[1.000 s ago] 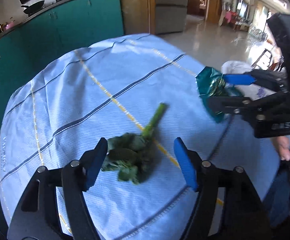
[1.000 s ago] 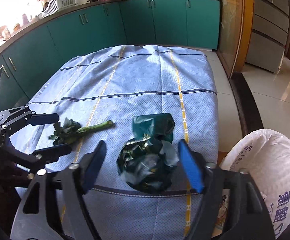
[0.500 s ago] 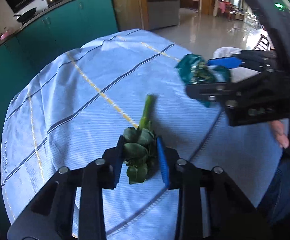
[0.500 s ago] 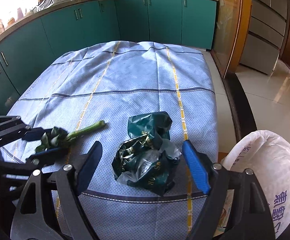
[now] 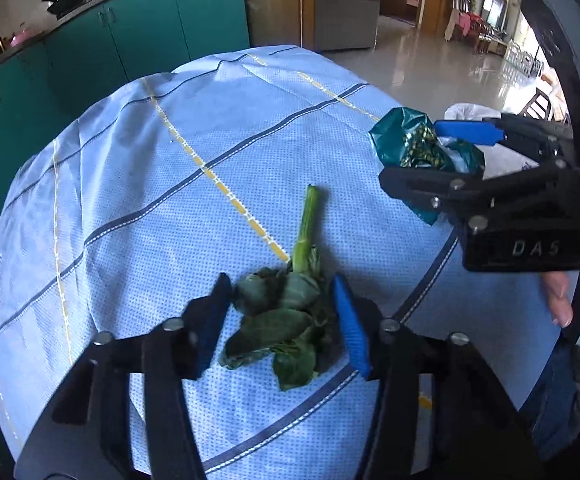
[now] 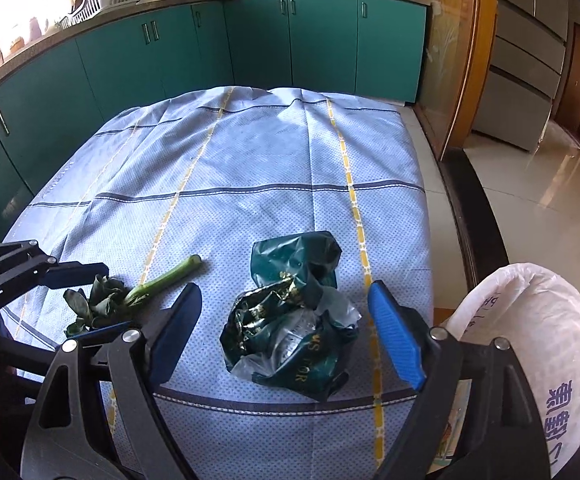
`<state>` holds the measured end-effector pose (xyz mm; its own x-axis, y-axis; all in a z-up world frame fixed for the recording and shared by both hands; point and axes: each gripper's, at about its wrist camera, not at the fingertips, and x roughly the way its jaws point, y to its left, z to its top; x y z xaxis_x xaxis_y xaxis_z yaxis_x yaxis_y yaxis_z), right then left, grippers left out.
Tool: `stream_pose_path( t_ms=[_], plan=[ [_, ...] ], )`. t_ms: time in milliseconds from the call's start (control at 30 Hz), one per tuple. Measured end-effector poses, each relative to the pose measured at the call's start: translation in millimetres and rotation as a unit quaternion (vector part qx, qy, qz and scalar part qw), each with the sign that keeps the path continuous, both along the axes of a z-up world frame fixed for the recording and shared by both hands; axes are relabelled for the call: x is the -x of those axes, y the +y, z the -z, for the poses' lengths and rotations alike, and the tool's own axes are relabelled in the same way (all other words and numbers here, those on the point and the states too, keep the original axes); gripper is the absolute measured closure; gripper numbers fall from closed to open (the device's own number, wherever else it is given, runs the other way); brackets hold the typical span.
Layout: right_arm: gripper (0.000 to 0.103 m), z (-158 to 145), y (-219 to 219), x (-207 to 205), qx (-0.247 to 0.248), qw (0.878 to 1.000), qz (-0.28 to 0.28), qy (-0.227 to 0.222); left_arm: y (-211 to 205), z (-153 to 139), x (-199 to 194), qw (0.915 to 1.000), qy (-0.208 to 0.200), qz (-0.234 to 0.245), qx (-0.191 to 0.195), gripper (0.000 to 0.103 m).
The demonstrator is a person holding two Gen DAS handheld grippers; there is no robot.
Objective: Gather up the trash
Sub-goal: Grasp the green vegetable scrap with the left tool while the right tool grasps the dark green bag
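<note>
A wilted green vegetable scrap with a long stalk lies on the blue tablecloth. My left gripper is open around its leafy end, one finger on each side. The scrap also shows in the right wrist view, between the left gripper's fingers. A crumpled dark green plastic bag lies near the table's front edge. My right gripper is open and straddles the bag without touching it; the bag shows in the left wrist view.
A white sack stands on the floor just right of the table. Teal kitchen cabinets line the far wall and left side. The tiled floor lies to the right.
My left gripper closed on the vegetable scrap half a second ago and has now opened again around it. My right gripper stays open around the bag and has shifted slightly.
</note>
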<state>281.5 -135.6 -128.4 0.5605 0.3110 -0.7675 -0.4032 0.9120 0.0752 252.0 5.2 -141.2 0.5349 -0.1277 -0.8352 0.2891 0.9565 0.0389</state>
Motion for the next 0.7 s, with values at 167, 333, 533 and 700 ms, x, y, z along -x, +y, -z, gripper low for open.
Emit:
stream_pose_path(
  t_ms=[167,333,533,700],
  plan=[
    [0.020,4.7,5.7,-0.8,0.016,1.000,0.000,0.000,0.0,-0.4,1.0,1.0000,-0.004,-0.001,-0.002,0.066],
    [0.020,5.8,7.4,1.1,0.024,1.000,0.000,-0.004,4.6,-5.8,2.3,0.9998,-0.015,-0.009,0.005,0.067],
    [0.020,6.9,8.7,1.9,0.032,0.999,0.001,-0.008,3.3,-2.0,1.0,1.0000,-0.005,-0.008,0.000,0.058],
    [0.020,9.3,9.7,1.8,0.039,0.999,0.002,-0.006,2.5,0.3,-1.4,0.9999,-0.005,-0.009,-0.006,0.058]
  ],
)
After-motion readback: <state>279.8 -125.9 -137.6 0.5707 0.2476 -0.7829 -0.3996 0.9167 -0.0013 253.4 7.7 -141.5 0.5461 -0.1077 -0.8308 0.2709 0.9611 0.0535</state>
